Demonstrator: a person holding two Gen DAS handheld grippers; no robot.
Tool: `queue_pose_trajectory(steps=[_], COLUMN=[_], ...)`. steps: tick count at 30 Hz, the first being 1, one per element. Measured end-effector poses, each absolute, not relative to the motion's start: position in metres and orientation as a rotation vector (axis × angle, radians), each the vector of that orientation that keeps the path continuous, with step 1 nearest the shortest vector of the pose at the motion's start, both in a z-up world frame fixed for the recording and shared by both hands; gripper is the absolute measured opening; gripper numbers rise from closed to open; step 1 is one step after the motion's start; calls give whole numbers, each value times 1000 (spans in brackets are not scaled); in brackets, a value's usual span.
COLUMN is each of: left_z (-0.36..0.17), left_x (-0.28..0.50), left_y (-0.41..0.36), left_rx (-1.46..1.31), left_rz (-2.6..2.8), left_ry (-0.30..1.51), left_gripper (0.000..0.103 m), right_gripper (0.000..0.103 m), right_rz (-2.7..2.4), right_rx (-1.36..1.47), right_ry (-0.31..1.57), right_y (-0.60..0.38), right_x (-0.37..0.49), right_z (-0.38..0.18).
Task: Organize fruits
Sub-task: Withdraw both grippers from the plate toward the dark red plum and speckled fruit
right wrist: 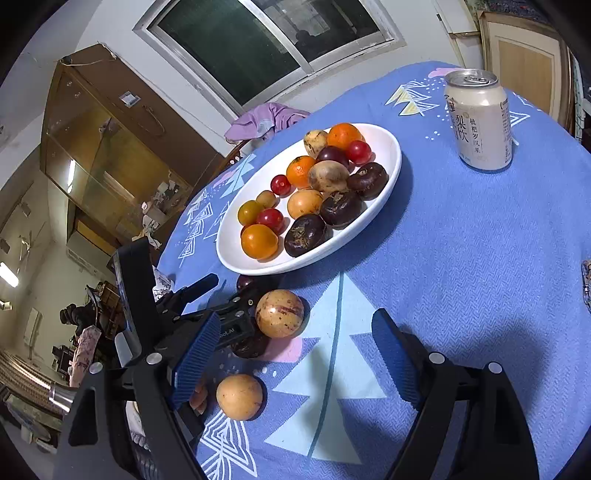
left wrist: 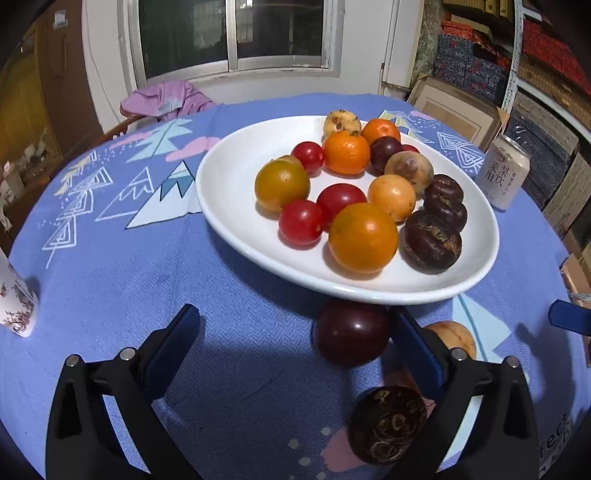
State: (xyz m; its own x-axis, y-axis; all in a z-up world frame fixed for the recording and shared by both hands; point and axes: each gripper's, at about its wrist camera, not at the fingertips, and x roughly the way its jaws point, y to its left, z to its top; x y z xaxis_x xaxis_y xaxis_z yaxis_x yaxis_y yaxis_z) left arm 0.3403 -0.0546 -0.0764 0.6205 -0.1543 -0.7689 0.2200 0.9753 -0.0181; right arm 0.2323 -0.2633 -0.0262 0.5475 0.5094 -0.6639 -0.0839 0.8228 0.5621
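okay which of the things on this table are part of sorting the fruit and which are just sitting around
Part of the job:
white oval plate of fruit
loose dark purple round plum
dark brown water chestnut
speckled tan round fruit
smooth orange-yellow round fruit

Just lying about:
cream drink can
white patterned cup
lilac cloth

A blue woven tablecloth point(left wrist: 110, 266) printed with white and pale blue triangular trees and pink clouds covers the round table. On it stands a cream-coloured aluminium drink can point(right wrist: 478, 120) with Chinese lettering, upright, near the far right edge. A white ceramic cup with a small floral pattern point(left wrist: 16, 299) sits at the left edge. A crumpled lilac garment point(left wrist: 166, 98) lies behind the table, under a white-framed sliding window point(left wrist: 232, 35). A brown glass-fronted cabinet point(right wrist: 107, 147) stands to the left.
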Motion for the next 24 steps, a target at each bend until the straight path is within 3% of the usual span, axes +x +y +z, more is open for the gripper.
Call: queue_pose_trajectory(steps=[24], left_z=[-66], left_x=[308], left_y=[-61], left_rx=[246], left_rz=[-185], left_ry=[815], left_gripper=[99], right_gripper=[85], right_rz=[383], right_rx=[509], right_ry=[925], right_y=[-264], right_x=[233], right_z=[-22])
